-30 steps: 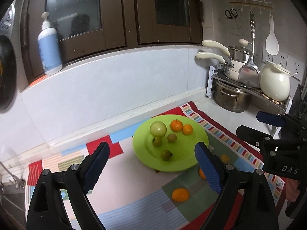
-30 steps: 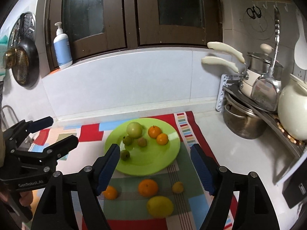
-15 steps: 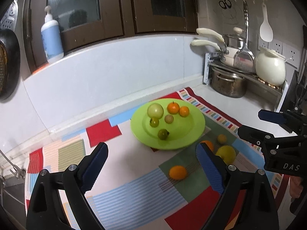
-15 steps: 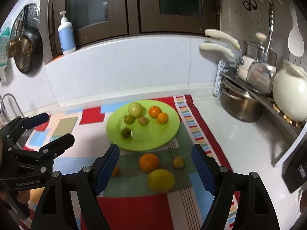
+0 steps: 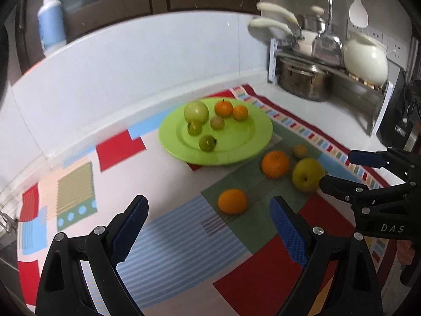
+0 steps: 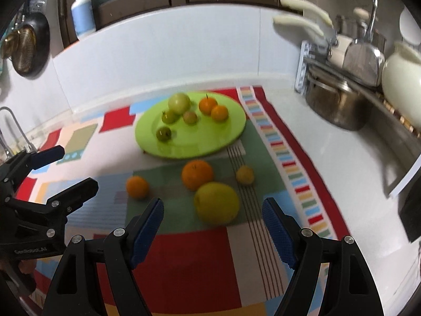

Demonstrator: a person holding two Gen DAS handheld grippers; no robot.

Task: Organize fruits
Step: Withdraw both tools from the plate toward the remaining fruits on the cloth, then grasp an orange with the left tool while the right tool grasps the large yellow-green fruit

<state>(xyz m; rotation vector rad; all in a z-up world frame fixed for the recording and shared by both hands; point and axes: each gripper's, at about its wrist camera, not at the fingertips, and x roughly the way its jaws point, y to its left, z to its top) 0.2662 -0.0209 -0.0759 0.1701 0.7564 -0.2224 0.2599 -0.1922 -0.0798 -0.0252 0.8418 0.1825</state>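
Left gripper (image 5: 208,210) and right gripper (image 6: 211,210) gaping, clamped on nothing. Beyond, four loose fruits on patchwork mat (image 6: 184,258): two oranges (image 6: 197,174), yellow apple (image 6: 216,202) stem upward, one small yellowish fruit (image 6: 245,175). Farther, six more on green plate (image 6: 223,139).

Green plate (image 6: 231,131): glossy, smooth, plastic-looking. Patchwork mat (image 6: 184,263): matt woven cloth. Steel pot (image 5: 302,79): brushed metal, dull sheen. White kettle (image 5: 365,63): glazed, shiny. Gripper pads (image 5: 286,231): blue, knurled rubbery texture. Wall (image 5: 158,52): smooth, satin.
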